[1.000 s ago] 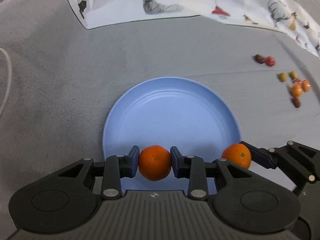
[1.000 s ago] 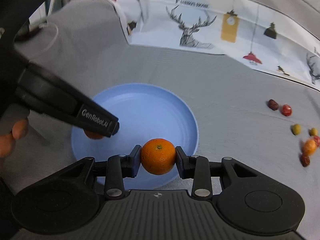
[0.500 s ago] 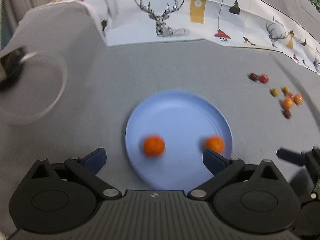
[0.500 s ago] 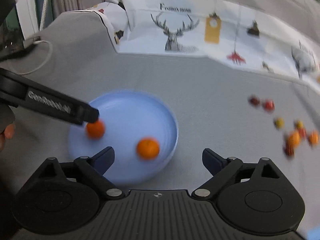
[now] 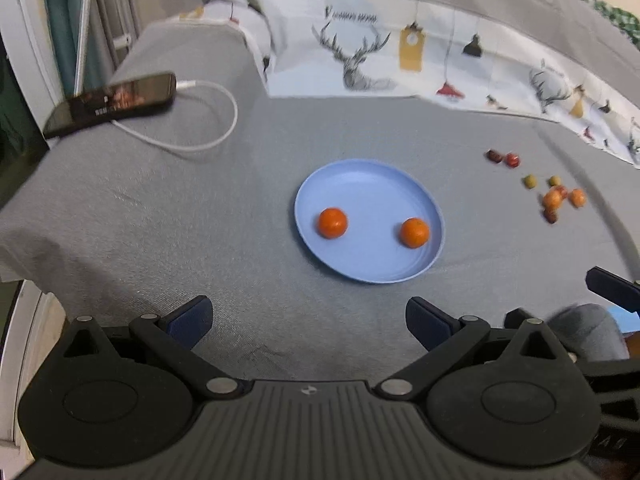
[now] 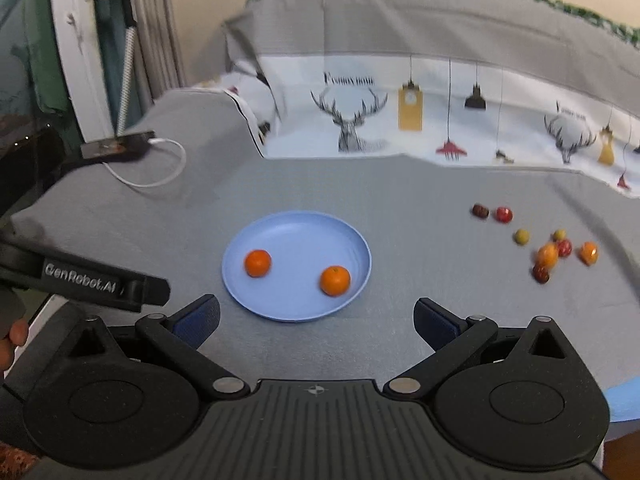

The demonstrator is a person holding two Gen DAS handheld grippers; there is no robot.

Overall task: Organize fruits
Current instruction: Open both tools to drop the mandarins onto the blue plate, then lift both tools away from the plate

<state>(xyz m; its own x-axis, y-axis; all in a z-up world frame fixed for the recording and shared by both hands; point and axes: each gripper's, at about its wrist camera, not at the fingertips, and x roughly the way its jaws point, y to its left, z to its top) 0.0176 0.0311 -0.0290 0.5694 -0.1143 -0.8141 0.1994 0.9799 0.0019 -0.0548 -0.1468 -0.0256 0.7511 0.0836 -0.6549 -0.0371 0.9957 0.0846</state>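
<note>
On the blue plate we've got 2 oranges loose w/ both grippers wide open, empty — a rim bump reaching for the small fruits could roll 'em off.

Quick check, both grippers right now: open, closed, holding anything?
Left gripper: open, holding nothing.
Right gripper: open, holding nothing.
Both oranges sit on the blue plate.

"GenRobot.AI" on the left gripper; cloth lettering unreadable.
</note>
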